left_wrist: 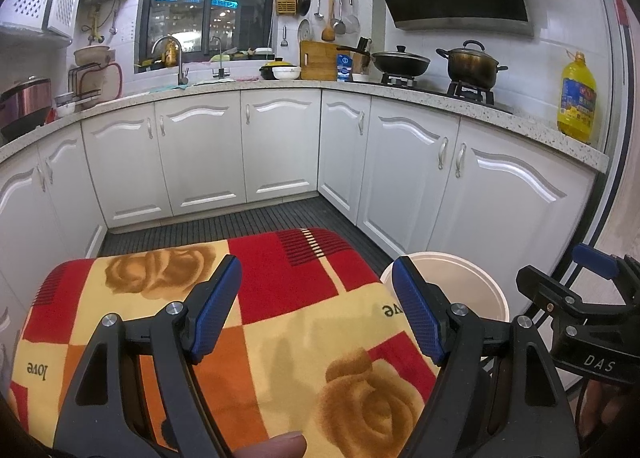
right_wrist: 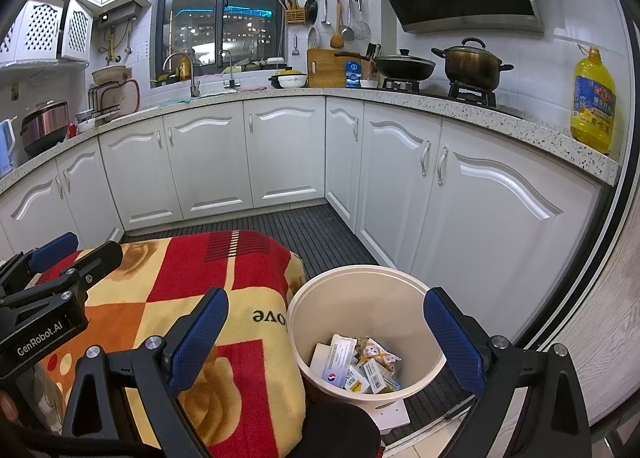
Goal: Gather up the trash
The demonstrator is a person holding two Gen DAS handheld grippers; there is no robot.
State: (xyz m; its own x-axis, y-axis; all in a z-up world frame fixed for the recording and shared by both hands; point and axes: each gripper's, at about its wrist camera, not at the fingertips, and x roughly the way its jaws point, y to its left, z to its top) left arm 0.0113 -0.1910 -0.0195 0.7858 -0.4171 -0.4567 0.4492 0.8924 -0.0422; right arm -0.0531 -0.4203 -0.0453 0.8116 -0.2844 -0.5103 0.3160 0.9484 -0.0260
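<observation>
Two black plastic grippers with ribbed blue rubber pads fill the bottom of both views. From its own camera, the left gripper (left_wrist: 316,310) has its jaws wide apart with nothing between them, held above a table draped in a fuzzy blanket (left_wrist: 280,322). That blanket is a patchwork of red, orange and pale yellow squares with brown rose shapes and the word "love" woven in. A fingertip (left_wrist: 276,446) shows at the lower edge.

From the right wrist camera, the right gripper (right_wrist: 324,334) also has its jaws spread wide and empty, hovering over a round, smooth, cream plastic trash bin (right_wrist: 304,322). It stands on the floor just beside the blanket-covered table. Inside the bin lies the collected trash (right_wrist: 360,368): crumpled paper wrappers, small flat cartons and printed packets, heaped at the bottom. A flat white piece (right_wrist: 394,416) lies on the floor against the bin's base.

Dark ribbed matting (left_wrist: 256,222) covers the floor beyond. White cabinet doors (left_wrist: 200,150) with curved raised mouldings and slim metal handles run around three sides under a speckled stone countertop (left_wrist: 440,98). On it stand a lidded dark metal pot (left_wrist: 472,64), a shallow black pan (left_wrist: 400,60) and a tall yellow oil bottle (left_wrist: 578,98).
</observation>
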